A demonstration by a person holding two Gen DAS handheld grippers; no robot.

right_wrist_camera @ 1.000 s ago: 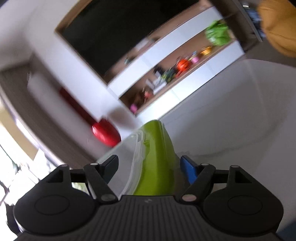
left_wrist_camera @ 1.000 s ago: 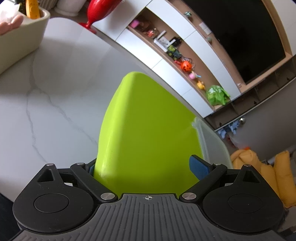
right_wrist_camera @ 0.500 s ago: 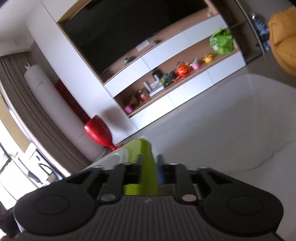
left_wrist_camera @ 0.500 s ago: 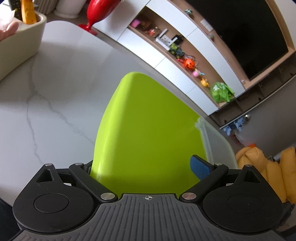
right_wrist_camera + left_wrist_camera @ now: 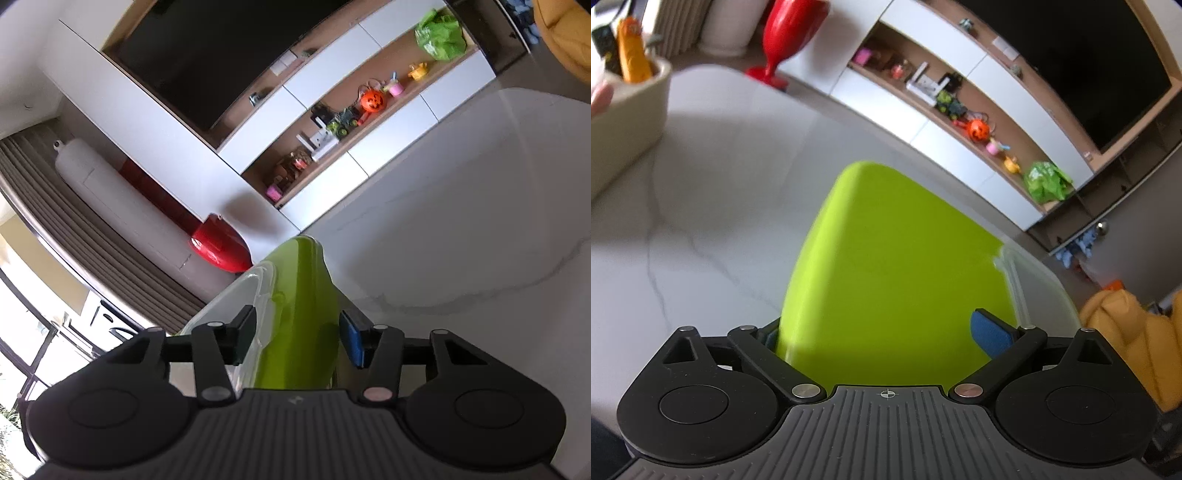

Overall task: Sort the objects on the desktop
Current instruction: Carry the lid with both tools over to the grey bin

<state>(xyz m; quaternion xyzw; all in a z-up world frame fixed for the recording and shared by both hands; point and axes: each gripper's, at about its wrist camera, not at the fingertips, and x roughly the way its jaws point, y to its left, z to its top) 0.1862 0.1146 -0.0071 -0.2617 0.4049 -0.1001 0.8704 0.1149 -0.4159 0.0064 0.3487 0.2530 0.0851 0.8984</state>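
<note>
Two grippers, one lime-green container (image 5: 894, 266). Your left gripper (image 5: 882, 332) stands wide, both fingers against the container's sides, holding it above the marble bench (image 5: 701, 206). Your right gripper (image 5: 299, 332) is partly open around its clear rim (image 5: 236, 295); grip uncertain. No readable writing anywhere. Only the left view shows the cream pot (image 5: 628, 110) far left; only the right shows curtains (image 5: 92, 236).
</note>
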